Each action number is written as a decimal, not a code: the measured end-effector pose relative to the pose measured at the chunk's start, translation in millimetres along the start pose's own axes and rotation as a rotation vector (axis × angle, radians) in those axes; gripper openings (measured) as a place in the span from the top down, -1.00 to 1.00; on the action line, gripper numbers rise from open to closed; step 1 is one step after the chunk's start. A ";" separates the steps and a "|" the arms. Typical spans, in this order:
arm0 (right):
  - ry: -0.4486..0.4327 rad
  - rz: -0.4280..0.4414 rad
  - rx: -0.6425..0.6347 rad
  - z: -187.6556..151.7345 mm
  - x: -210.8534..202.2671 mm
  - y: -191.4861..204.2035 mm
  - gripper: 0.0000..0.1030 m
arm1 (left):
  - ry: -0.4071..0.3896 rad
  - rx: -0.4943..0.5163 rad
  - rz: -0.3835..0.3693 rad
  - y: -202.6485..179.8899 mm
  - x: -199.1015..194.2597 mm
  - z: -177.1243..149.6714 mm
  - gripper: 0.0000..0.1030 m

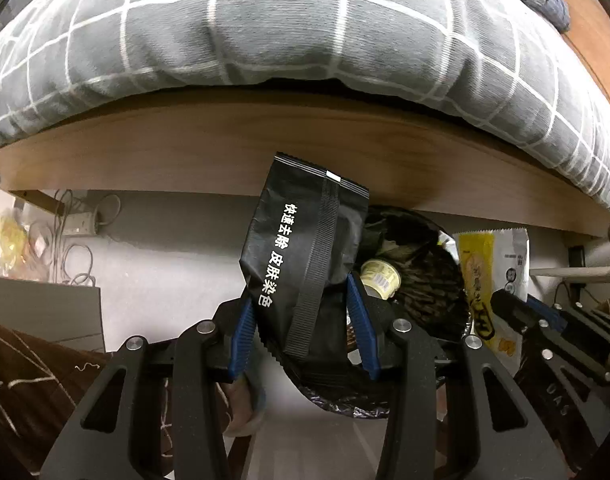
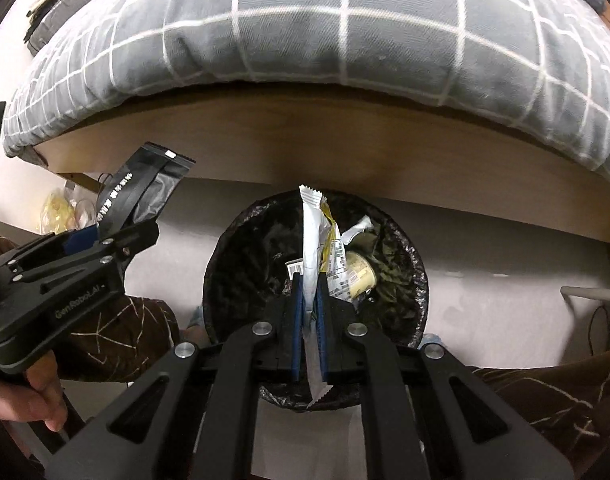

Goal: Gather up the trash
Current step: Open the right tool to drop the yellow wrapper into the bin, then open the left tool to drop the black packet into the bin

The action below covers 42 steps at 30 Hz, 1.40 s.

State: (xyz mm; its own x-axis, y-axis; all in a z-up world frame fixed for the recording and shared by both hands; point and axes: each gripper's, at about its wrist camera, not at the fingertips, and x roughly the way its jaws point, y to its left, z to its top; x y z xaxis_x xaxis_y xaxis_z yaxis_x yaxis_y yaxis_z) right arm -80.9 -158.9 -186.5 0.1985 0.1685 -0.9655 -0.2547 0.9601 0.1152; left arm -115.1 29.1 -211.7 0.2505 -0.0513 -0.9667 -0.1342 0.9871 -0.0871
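Bin (image 2: pixel 409 300), centre frame, already holds a cup (image 2: pixel 359 276) and scraps. Left tongs (image 1: pixel 301 312) clamp a black pouch (image 1: pixel 301 240), right tongs (image 2: pixel 309 312) a white-yellow wrapper (image 2: pixel 311 236); both drops pending.

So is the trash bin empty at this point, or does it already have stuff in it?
Not empty. The black-lined trash bin already holds a yellowish cup and crumpled wrappers, seen from the right wrist.

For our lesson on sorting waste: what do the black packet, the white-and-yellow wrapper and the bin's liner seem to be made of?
Black packet: likely matte plastic or foil laminate, with ribbed heat-sealed seams.
White-and-yellow wrapper: thin glossy printed plastic film, zigzag-cut end.
Bin liner: thin black plastic film, shiny and crinkled.
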 end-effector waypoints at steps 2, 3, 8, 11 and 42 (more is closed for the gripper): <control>0.005 -0.006 0.002 -0.2 2.0 -1.3 0.83 | 0.003 -0.003 0.001 2.1 0.3 -0.6 0.17; 0.003 -0.005 0.006 -0.7 2.5 -1.1 0.83 | 0.003 -0.006 -0.001 2.8 0.0 -0.5 0.17; -0.019 -0.020 0.003 -1.2 -2.3 -0.4 0.29 | 0.002 -0.008 0.002 4.3 1.9 -1.5 0.17; -0.039 -0.036 0.001 -0.5 -9.8 -1.7 0.05 | -0.003 -0.001 0.003 -0.2 -0.6 -1.8 0.17; -0.220 -0.180 0.252 -48.2 -81.9 -125.2 -0.85 | 0.007 0.215 -0.042 -131.0 -0.8 -18.0 0.17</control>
State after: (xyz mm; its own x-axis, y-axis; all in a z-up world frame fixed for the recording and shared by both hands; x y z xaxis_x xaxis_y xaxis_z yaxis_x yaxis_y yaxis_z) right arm -110.9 -303.6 -133.1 0.4247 0.0098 -0.9053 0.0380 0.9989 0.0286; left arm -115.0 -102.9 -203.8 0.2452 -0.0935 -0.9649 0.0839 0.9936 -0.0749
